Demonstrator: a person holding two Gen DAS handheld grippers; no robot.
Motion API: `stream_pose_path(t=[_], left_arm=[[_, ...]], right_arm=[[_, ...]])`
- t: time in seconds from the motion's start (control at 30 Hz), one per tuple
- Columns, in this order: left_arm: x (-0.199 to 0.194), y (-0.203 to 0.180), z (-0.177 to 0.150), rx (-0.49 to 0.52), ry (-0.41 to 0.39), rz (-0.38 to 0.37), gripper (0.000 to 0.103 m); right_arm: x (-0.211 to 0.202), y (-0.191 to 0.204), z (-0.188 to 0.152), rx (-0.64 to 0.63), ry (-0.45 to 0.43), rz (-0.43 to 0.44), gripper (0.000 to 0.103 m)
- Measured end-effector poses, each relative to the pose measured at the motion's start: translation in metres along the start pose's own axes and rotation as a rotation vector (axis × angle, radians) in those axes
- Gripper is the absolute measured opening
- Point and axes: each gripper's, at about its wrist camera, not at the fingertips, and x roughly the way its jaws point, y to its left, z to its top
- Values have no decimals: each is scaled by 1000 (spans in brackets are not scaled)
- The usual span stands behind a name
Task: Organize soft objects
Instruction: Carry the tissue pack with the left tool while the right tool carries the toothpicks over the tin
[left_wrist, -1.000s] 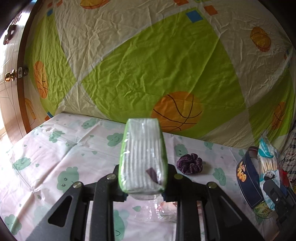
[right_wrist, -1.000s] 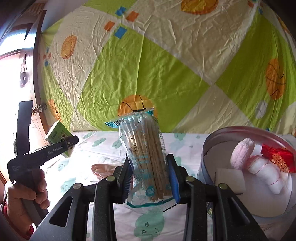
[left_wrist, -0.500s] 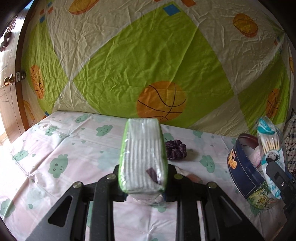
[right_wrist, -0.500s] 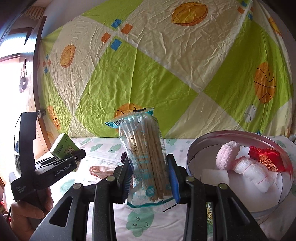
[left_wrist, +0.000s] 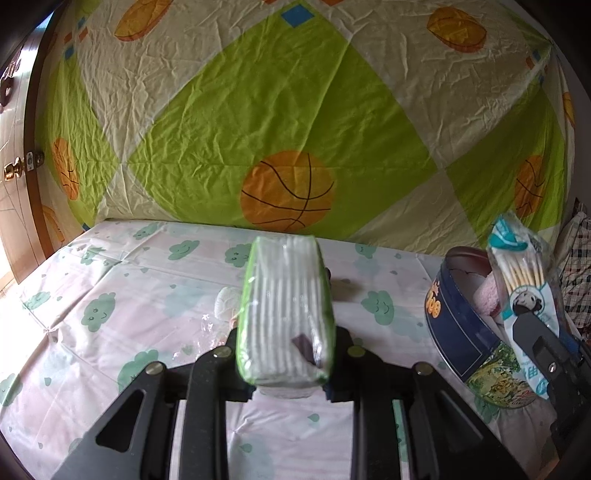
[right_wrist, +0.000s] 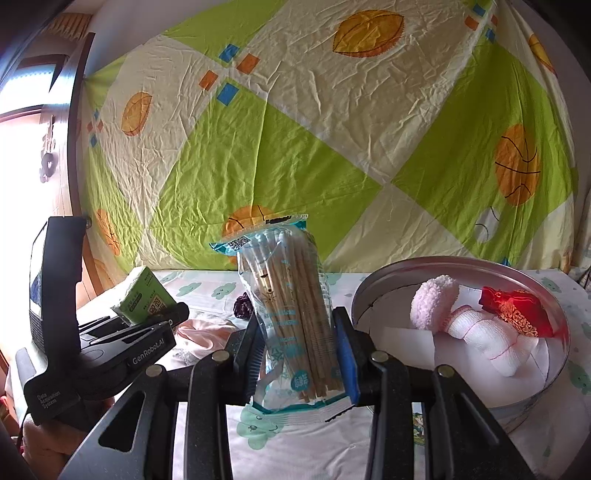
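Backdrop sheet (left_wrist: 258, 110): a creased bedsheet with green and cream diamonds and orange basketballs fills the upper half of both views.
Worktop (left_wrist: 110, 288): under a pale cloth printed with green smiling clouds, it spans the lower half of each frame.
Round tin (right_wrist: 554, 325): lower right of the right wrist view, open, silver inside; the left wrist view shows its dark blue outer wall at the right edge.
Tin contents: a pink fluffy piece (right_wrist: 432, 302), a white rolled cloth bound with red thread (right_wrist: 484, 332) and a red embroidered pouch (right_wrist: 517, 314) lie together inside.
Left hand-held gripper (left_wrist: 286, 350): clamped on a green-edged tissue pack (left_wrist: 286, 306), which stands up between the jaws at the centre of its own view, above the worktop; in the right wrist view it sits at lower left.
Right hand-held gripper (right_wrist: 299, 354): clamped on a clear bag of cotton swabs (right_wrist: 291, 317), held upright at frame centre, just left of the tin.
Pink cloth (right_wrist: 199, 332): crumpled on the worktop between the two grippers.
Purple scrunchie (right_wrist: 242, 306): on the worktop behind the swab bag, partly hidden.
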Motion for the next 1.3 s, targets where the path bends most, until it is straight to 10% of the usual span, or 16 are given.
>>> stream_pose_path(t=[1.3], left_arm=[[-23, -83, -3, 108, -18, -57, 24]], right_arm=[[-44, -72, 0, 65, -60, -102, 38]])
